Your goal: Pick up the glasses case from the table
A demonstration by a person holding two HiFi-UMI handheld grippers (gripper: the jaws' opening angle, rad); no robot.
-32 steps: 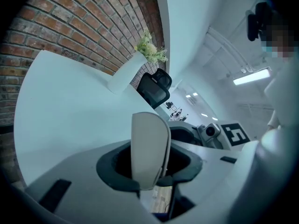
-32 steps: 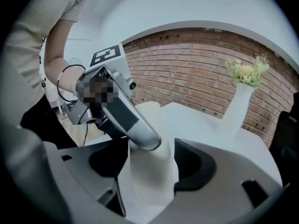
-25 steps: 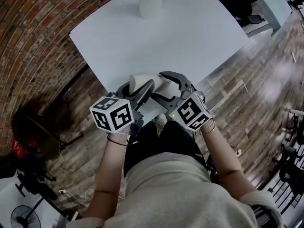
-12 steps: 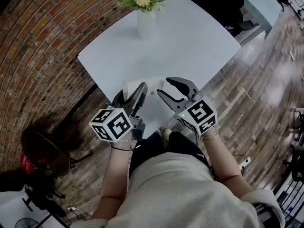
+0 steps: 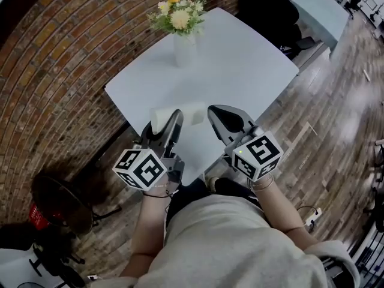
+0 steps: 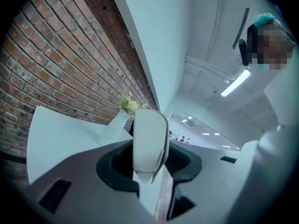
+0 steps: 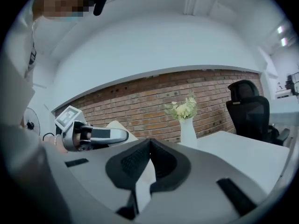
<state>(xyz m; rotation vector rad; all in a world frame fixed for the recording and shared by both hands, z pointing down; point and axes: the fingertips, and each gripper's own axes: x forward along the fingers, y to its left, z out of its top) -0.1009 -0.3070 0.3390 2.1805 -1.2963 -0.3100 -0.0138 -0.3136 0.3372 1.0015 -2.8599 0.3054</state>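
The glasses case point(image 5: 195, 114) is a white, rounded oblong lifted above the near edge of the white table point(image 5: 240, 71). My left gripper point(image 5: 173, 120) is shut on it, and in the left gripper view the case point(image 6: 149, 134) stands on end between the dark pads. My right gripper point(image 5: 216, 114) hovers just right of the case, shut and empty, with its pads meeting point(image 7: 147, 148). In the right gripper view, the left gripper point(image 7: 93, 135) shows at the left with the case point(image 7: 117, 124) behind it.
A white vase point(image 5: 185, 50) of flowers point(image 5: 177, 14) stands at the table's far side. A brick wall point(image 5: 54, 71) runs along the left. A black office chair point(image 5: 264, 5) stands beyond the table, and a fan point(image 5: 60, 197) is on the wooden floor at lower left.
Both grippers have risen from the table. The right gripper let go of the case, moved off to the right and shut; the left still holds the case.
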